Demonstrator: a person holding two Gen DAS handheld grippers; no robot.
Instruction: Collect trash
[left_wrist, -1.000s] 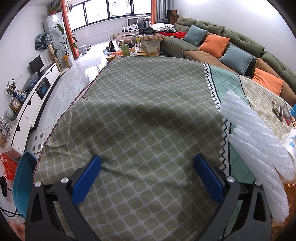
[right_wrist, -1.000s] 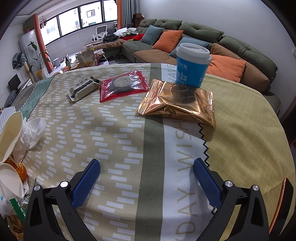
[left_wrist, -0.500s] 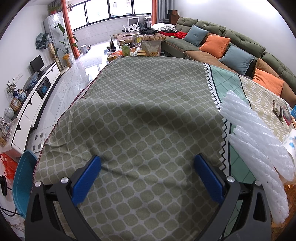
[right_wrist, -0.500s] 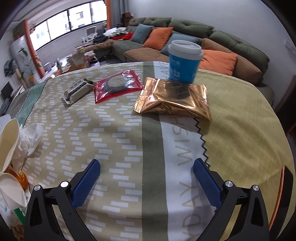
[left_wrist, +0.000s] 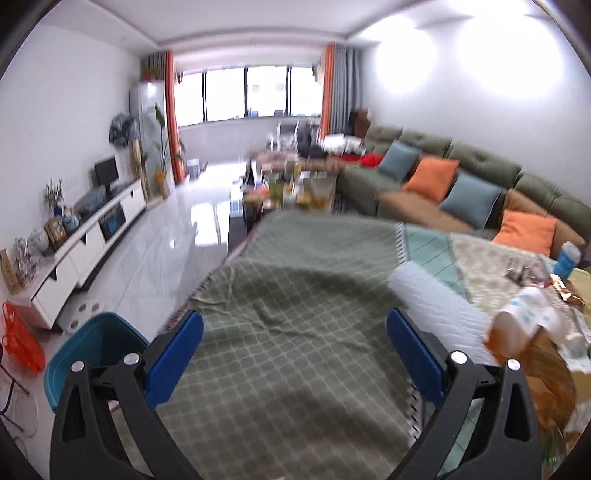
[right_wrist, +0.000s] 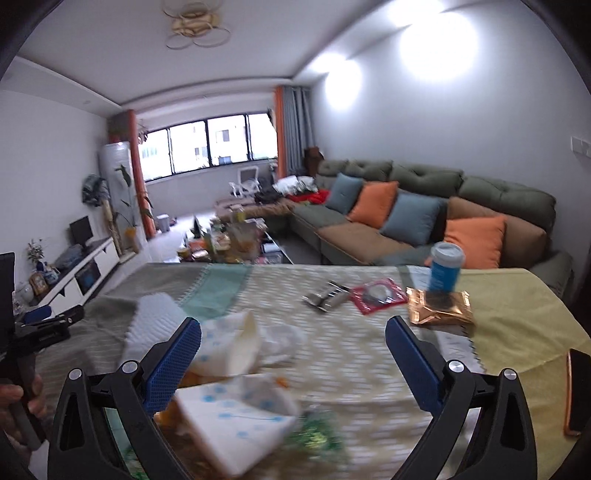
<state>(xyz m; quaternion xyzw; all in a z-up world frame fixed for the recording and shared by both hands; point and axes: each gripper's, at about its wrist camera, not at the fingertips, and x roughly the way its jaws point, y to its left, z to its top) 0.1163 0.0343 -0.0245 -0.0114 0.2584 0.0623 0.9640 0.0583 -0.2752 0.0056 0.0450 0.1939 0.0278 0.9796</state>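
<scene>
Broadly, a long table (right_wrist: 517, 306) under a patchwork cloth fills both views, and the trash is strewn along it rather than gathered, which is presumably why both tools are raised and looking out over the whole surface. Nearest the right gripper (right_wrist: 293, 363) lies the biggest heap — crumpled white paper with blue dots (right_wrist: 236, 417), a ribbed white foam sheet (right_wrist: 155, 317) and some orange and green scraps too blurred to name. Its blue pads stand wide apart with nothing between them, poised above that heap, likely the first pick. The left gripper (left_wrist: 295, 356) is likewise spread wide and empty, hovering over bare green cloth beside the foam sheet (left_wrist: 436, 299); a teal bin (left_wrist: 96, 347) sits on the floor just off the table's edge, probably the destination. Farther along the table stands a blue cup (right_wrist: 445, 269) with a pale lid, resting on a gold wrapper (right_wrist: 439, 310). Just beside lie a red packet (right_wrist: 376, 295) and a small silver wrapper (right_wrist: 327, 297) — light, flat things that may need a pinch at an edge.
</scene>
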